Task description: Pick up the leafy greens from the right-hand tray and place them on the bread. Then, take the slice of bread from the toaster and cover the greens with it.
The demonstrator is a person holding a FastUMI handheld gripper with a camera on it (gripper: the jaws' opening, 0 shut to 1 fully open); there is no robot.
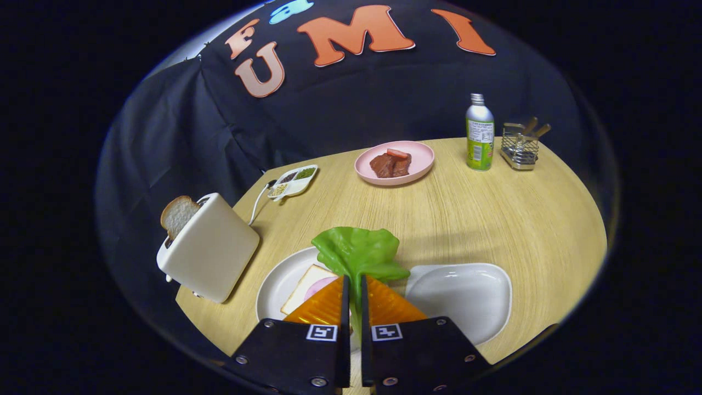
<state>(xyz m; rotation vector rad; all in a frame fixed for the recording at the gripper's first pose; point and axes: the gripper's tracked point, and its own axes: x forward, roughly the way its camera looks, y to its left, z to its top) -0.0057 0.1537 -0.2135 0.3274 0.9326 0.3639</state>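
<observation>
My gripper (355, 285) sits closest to me, its two fingers drawn nearly together and pinching the stem end of a flat, bright green leaf of lettuce (359, 253); the leaf fans out just ahead of the fingertips, lifted above the plates. Directly under the fingers and slightly to their left I see a round white plate (279, 282) carrying a square slice of white bread (306, 285) with a pink round of ham (321, 285) on it, partly hidden by the fingers. Just to the right of the fingers lies a white, rounded rectangular tray (466, 296), bare inside. Further left of the gripper stands a cream-coloured boxy toaster (211, 247) with a second slice of bread (178, 215) poking out of its slot, its white cord (258, 206) trailing back across the pale wooden surface (493, 219). Beyond the leaf, well ahead of the fingers, I see a pink round plate (419, 159) holding brown chunks of meat (390, 164) and a red piece on top. To its left lies a small white divided dish (293, 182) of seasonings. Ahead and to the right stand a green-and-white bottle with a silver cap (480, 134) and, just beside it, a metal wire caddy (519, 147) with wooden-handled utensils.
</observation>
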